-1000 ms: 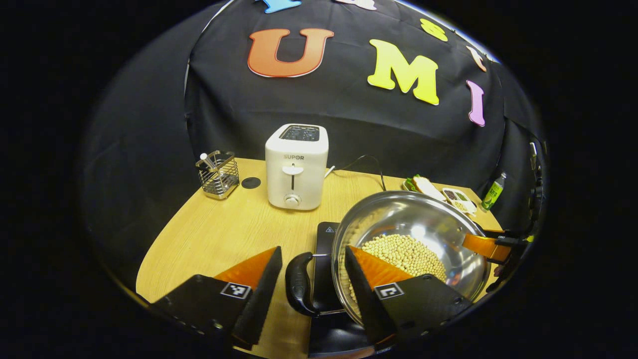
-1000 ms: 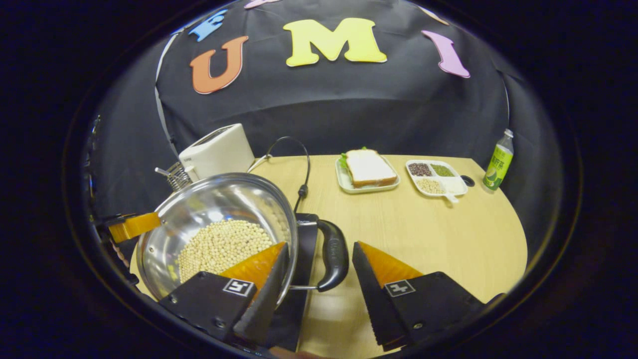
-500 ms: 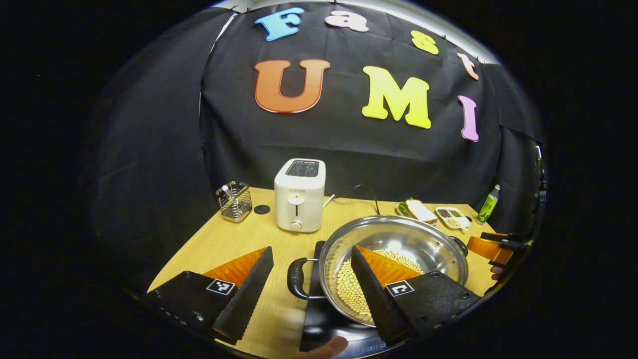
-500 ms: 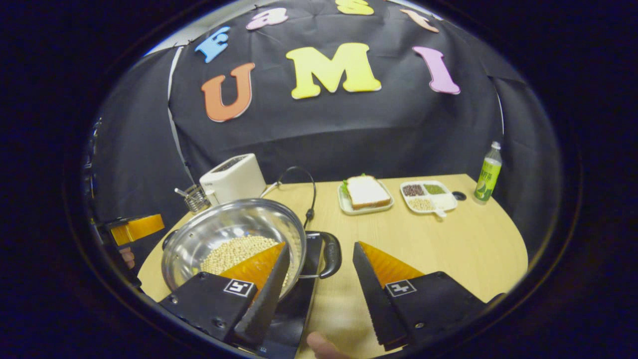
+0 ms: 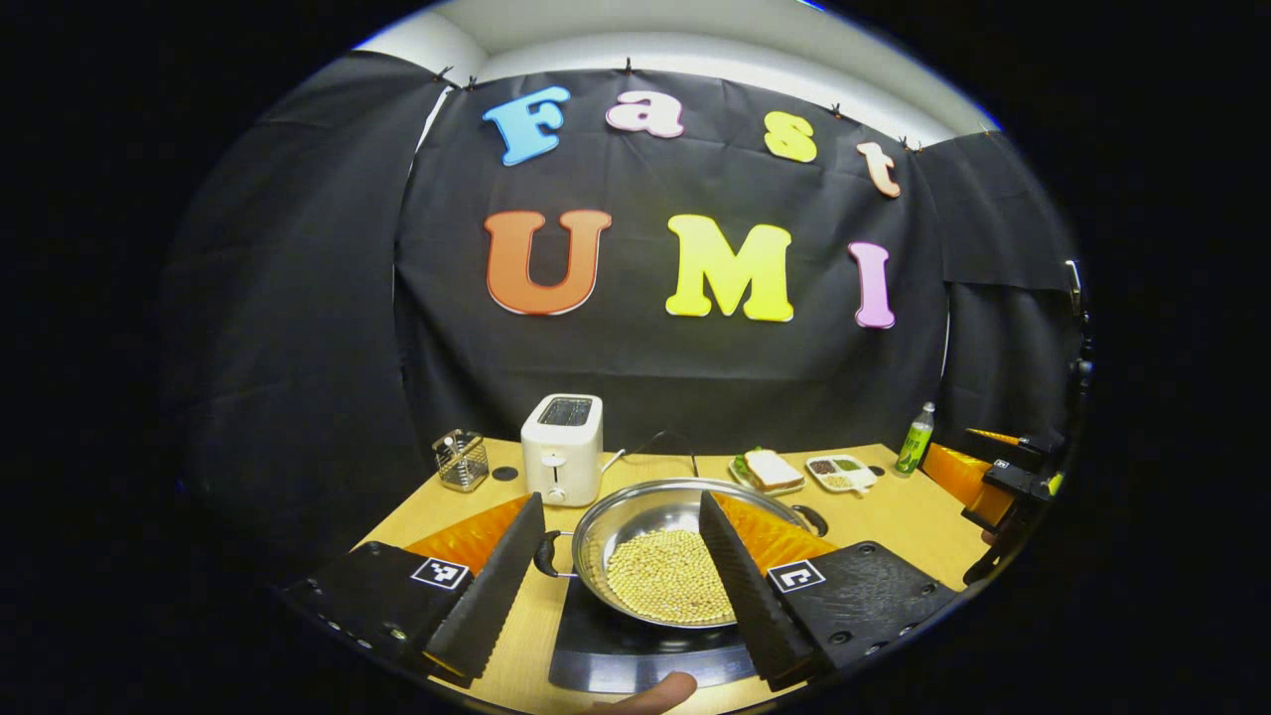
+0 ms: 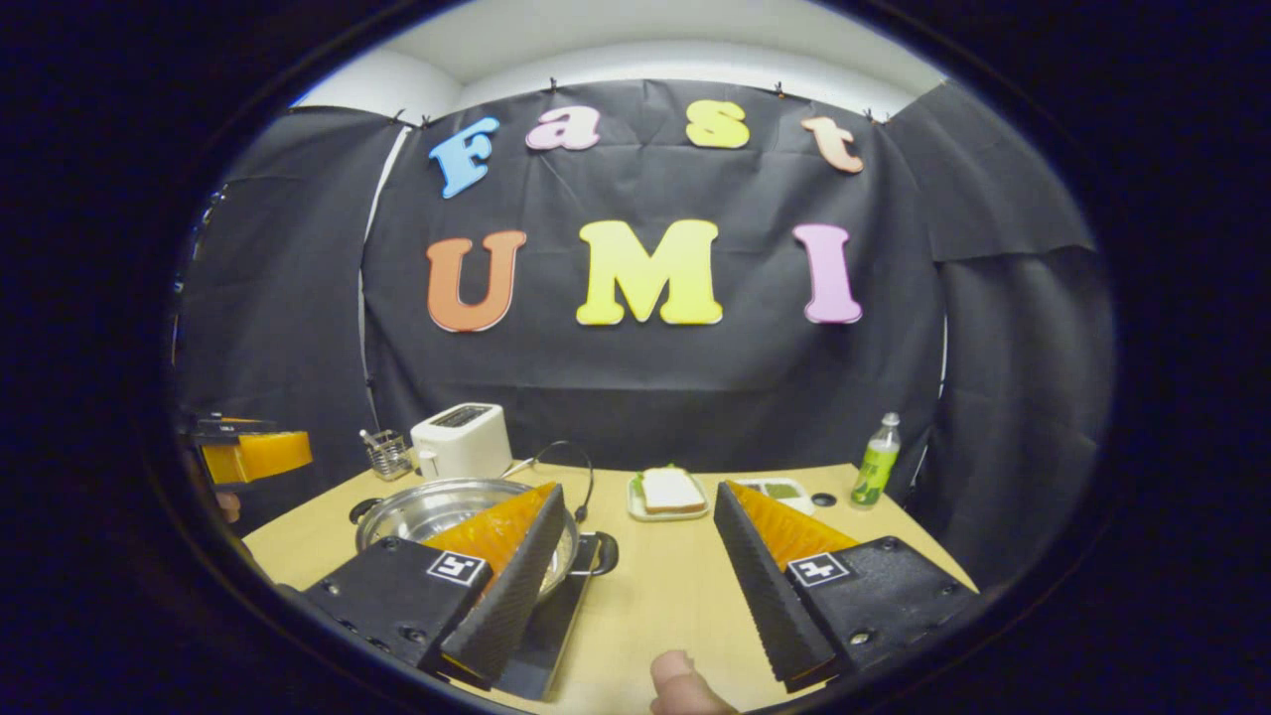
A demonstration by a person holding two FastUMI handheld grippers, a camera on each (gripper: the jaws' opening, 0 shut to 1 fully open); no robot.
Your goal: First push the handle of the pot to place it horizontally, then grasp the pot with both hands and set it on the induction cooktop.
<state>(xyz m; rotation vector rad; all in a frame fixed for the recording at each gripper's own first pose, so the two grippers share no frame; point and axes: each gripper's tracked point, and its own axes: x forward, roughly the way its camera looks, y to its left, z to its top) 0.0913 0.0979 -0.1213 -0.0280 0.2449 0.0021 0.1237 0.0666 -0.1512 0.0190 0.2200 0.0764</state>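
Note:
A steel pot [image 5: 650, 508] holding pale beans [image 5: 667, 576] sits on the black induction cooktop [image 5: 635, 650], its two black handles [image 5: 544, 554] pointing left and right. My left gripper [image 5: 619, 506] is open, raised and drawn back from the pot, touching nothing. The right gripper view has the pot [image 6: 417, 511] at lower left on the cooktop [image 6: 556, 626], with one handle [image 6: 603, 552] sticking out to the right. My right gripper [image 6: 636, 494] is open too, held back above the table. The other gripper appears far off at each view's edge.
On the wooden table behind the pot stand a white toaster [image 5: 563, 447], a wire utensil holder [image 5: 460, 460], a sandwich plate [image 5: 770, 469], a divided tray [image 5: 839, 472] and a green bottle [image 5: 915, 438]. A thumb [image 6: 680, 685] shows at the bottom.
Both grippers have pulled back and upward from the pot's handles, which stood between their open fingers before. The pot stays on the cooktop and looks smaller and farther off.

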